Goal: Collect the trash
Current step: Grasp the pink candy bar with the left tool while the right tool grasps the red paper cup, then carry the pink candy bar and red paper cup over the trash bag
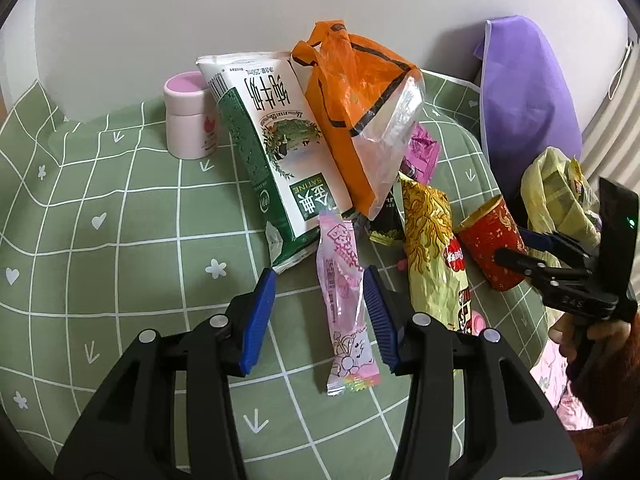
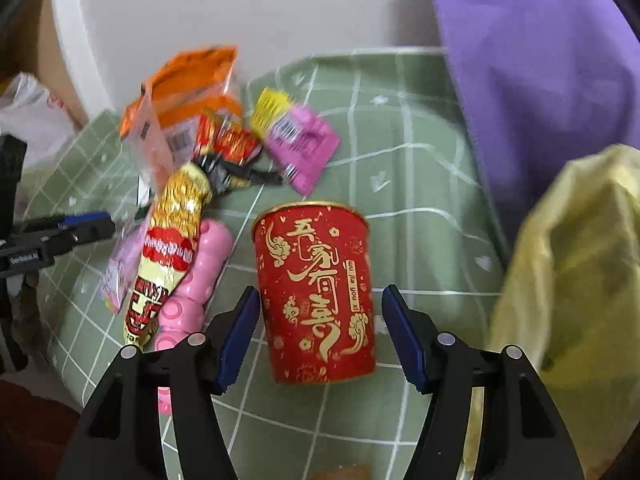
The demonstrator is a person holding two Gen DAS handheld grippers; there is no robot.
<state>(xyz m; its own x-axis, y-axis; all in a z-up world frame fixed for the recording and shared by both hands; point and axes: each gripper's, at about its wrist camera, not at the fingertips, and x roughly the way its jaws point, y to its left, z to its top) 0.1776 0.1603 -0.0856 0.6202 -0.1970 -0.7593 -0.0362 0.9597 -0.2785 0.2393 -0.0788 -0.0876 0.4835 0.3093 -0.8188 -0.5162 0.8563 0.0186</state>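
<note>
Left gripper (image 1: 320, 300) spread wide, grasping nothing; its blue pads (image 1: 258, 320) sit either side of a pink candy wrapper (image 1: 346, 304) lying flat on the green checked tablecloth (image 1: 120, 208). Wrapper runs lengthwise between the pads, nearer the right pad; contact with that pad cannot be confirmed from this angle.

Right gripper (image 2: 318, 324) also released, jaws apart. A red paper cup (image 2: 320, 292) with gold lettering lies on its side between the pads, open rim pointing away from the camera. Left pad is just beside the cup wall; right pad stands slightly clear. In the left wrist view the same cup (image 1: 492, 248) is at the right, with the right gripper (image 1: 520, 256) reaching in from that edge.

Other trash on the table:
- Green-and-white milk carton (image 1: 280, 152), tipped over and crumpled, its lower end just beyond the left gripper.
- Orange plastic bag (image 1: 356, 120) leaning against the carton's right side.
- Gold-and-red snack wrapper (image 1: 432, 248), elongated, between the pink wrapper and the cup.
- Magenta packet (image 2: 300, 140) farther back, beyond the cup.
- Pink plastic toy (image 2: 200, 280) beside the snack wrapper, partly under it.

Non-trash items: pink lidded jar (image 1: 190, 116), upright, behind the carton to its left. Yellow plastic bag (image 2: 568, 264) at the right edge of the table, near the cup. Purple fabric (image 2: 540, 60) hangs behind it. Right wrist view is motion-blurred toward the back of the pile, so small labels there are unreadable.
</note>
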